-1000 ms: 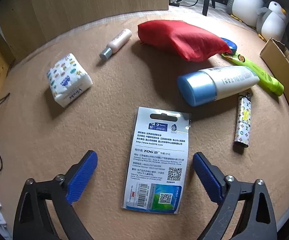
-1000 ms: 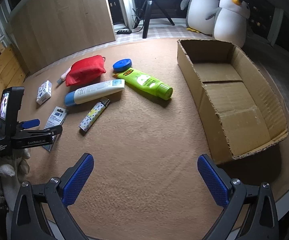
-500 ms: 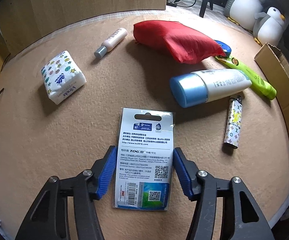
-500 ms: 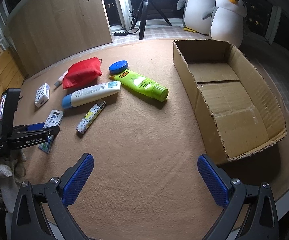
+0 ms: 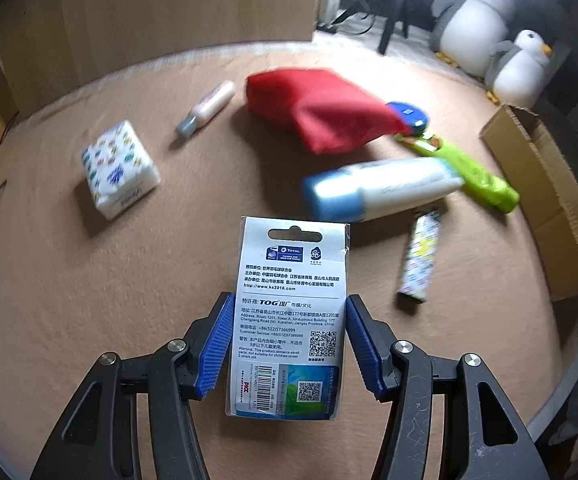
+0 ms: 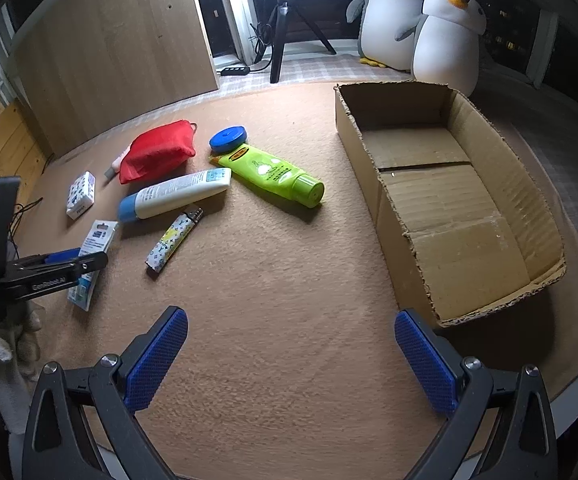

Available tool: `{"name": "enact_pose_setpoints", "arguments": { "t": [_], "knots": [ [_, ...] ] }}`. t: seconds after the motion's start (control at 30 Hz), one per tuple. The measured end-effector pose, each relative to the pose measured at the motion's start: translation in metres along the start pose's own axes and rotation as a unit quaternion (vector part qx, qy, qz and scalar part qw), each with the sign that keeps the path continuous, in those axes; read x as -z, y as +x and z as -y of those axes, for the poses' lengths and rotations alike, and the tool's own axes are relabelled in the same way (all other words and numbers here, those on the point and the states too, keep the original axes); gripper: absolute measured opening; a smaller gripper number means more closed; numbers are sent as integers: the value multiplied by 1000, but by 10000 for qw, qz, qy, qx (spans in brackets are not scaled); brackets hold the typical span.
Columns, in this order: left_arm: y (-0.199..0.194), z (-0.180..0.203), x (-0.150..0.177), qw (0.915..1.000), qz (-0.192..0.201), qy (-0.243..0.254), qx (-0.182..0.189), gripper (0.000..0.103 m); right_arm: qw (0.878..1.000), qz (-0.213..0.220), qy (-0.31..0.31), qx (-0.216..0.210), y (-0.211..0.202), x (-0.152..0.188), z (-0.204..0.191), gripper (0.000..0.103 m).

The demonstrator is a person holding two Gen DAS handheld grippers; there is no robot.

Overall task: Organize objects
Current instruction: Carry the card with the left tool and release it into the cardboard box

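1. The left gripper has its jaws pinching a flat white-and-blue printed retail card pack by its two long edges. The jaws have just been closing, with the pack between them. The pack appears lifted just clear of the tan felt-covered bench, near its left edge.
2. The right gripper hangs with its jaws spread wide and nothing between them, above the near edge of the bench.
3. The open brown cardboard box stands at the right side of the bench, well apart from the pack. It holds nothing visible.
4. Lying on the bench between pack and box: a white bottle with a blue cap, a patterned lighter, a lime-green tube, a red fabric pouch, a round blue tin and a patterned tissue packet.
5. Risk, in my judgement: the grip is on thin edges only, so the pack may bow, pivot or slip out during the carry.
6. Risk: a low carry towards the box could strike the bottle or lighter, or catch the box wall.
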State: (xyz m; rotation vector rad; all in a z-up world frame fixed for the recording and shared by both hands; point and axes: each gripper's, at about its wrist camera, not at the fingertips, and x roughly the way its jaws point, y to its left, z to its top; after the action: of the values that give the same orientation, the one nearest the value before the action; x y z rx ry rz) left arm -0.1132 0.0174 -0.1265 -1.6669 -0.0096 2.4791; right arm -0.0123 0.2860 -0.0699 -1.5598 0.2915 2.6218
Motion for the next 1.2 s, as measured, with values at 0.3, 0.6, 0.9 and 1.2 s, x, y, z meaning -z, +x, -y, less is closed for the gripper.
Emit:
{"name": "enact_pose_setpoints", "arguments": {
  "t": [0.3, 0.6, 0.9, 1.2],
  "knots": [
    [-38, 84, -23, 9960, 396, 664, 445, 59, 9999, 103, 70, 64, -11, 2, 14, 102],
    [-49, 214, -50, 9802, 646, 1547, 1050, 60, 9989, 194, 299, 304, -23, 12, 53, 103],
    [-28, 320, -62, 9669, 578, 2071, 1372, 60, 9965, 198, 604, 547, -37, 26, 107, 103],
    [-13, 360, -60, 9620, 444, 2231, 1507, 61, 9943, 150, 842, 643, -40, 33, 140, 102]
  ]
}}
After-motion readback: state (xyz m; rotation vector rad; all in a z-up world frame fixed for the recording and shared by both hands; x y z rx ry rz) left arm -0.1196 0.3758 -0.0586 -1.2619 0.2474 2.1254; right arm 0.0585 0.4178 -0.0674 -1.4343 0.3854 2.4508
